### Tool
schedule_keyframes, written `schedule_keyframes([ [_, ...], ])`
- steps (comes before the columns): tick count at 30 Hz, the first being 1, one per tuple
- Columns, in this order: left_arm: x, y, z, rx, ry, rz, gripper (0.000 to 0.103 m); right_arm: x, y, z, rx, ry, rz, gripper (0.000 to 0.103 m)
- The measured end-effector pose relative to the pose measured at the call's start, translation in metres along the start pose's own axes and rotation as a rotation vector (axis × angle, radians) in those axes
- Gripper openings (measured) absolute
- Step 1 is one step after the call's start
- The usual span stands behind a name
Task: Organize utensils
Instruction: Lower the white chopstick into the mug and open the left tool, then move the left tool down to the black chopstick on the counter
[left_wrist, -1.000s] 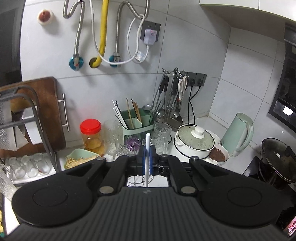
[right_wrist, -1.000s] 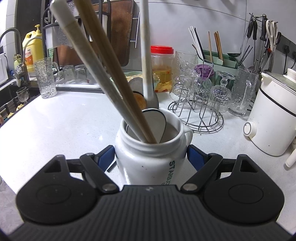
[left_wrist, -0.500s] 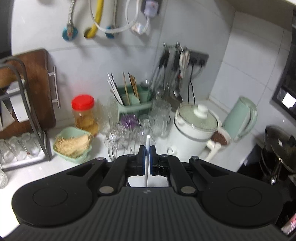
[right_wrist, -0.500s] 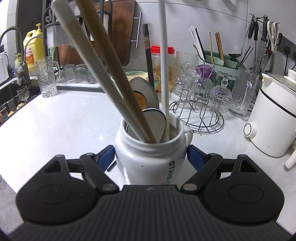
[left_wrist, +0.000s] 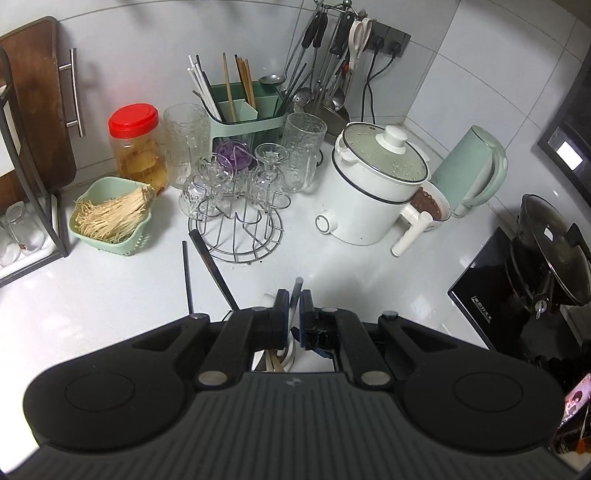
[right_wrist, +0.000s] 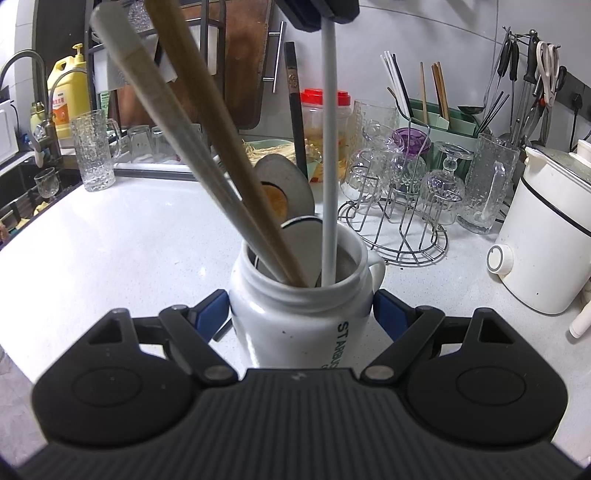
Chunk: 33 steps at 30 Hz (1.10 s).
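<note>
- My left gripper (left_wrist: 292, 314) is closed on a thin white chopstick (right_wrist: 328, 155) — its lower end is already inside the white mug (right_wrist: 299, 314).
- My right gripper (right_wrist: 301, 314) has the mug between its blue pads, which touch both sides; the jaws are opening a little.
- In the mug stand also two long wooden handles (right_wrist: 207, 129) and some spoons (right_wrist: 284, 184).
- The mug stands on the white counter (right_wrist: 129, 240), near its front edge — the wire glass rack (right_wrist: 399, 206) is behind it, toward the back right corner.
</note>
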<state>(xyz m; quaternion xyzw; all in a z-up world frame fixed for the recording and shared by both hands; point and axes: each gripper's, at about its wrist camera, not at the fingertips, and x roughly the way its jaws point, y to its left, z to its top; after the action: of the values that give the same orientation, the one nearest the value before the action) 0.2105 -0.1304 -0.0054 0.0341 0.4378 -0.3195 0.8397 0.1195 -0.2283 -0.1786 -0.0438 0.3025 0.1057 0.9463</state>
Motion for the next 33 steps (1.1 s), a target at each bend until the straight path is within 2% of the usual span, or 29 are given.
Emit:
schedule_keyframes([
  [3, -0.003, 0.002, -0.001, 0.001, -0.002, 0.001, 0.006, 0.0, -0.001, 0.0, 0.004, 0.001, 0.0, 0.087],
  [5, -0.007, 0.002, -0.002, 0.005, -0.011, 0.009, 0.018, 0.0, -0.001, 0.0, 0.009, 0.001, -0.002, 0.087],
  [7, -0.014, 0.003, -0.003, 0.006, -0.04, 0.023, 0.043, 0.001, 0.0, 0.0, 0.012, 0.002, -0.008, 0.088],
  [9, -0.023, 0.004, -0.006, 0.006, -0.069, 0.031, 0.048, 0.001, 0.0, 0.001, 0.025, 0.0, -0.008, 0.092],
  [12, -0.038, 0.008, -0.01, -0.005, -0.111, 0.042, 0.05, 0.004, -0.001, 0.002, 0.044, 0.01, 0.012, 0.103],
  [18, -0.07, 0.025, -0.021, -0.038, -0.195, 0.087, 0.05, 0.004, 0.0, 0.005, 0.079, 0.01, 0.017, 0.103],
  [22, -0.081, 0.046, -0.035, -0.087, -0.216, 0.107, 0.051, 0.001, 0.0, 0.007, 0.098, -0.005, -0.005, 0.103],
  [25, -0.081, 0.062, -0.048, -0.116, -0.211, 0.134, 0.051, -0.002, 0.001, 0.009, 0.094, -0.011, -0.024, 0.103],
  [30, -0.076, 0.088, -0.074, -0.154, -0.224, 0.19, 0.051, -0.005, 0.004, 0.011, 0.086, -0.012, -0.008, 0.102],
  [33, -0.071, 0.103, -0.091, -0.188, -0.226, 0.17, 0.051, -0.004, 0.007, 0.013, 0.065, -0.015, -0.025, 0.098],
])
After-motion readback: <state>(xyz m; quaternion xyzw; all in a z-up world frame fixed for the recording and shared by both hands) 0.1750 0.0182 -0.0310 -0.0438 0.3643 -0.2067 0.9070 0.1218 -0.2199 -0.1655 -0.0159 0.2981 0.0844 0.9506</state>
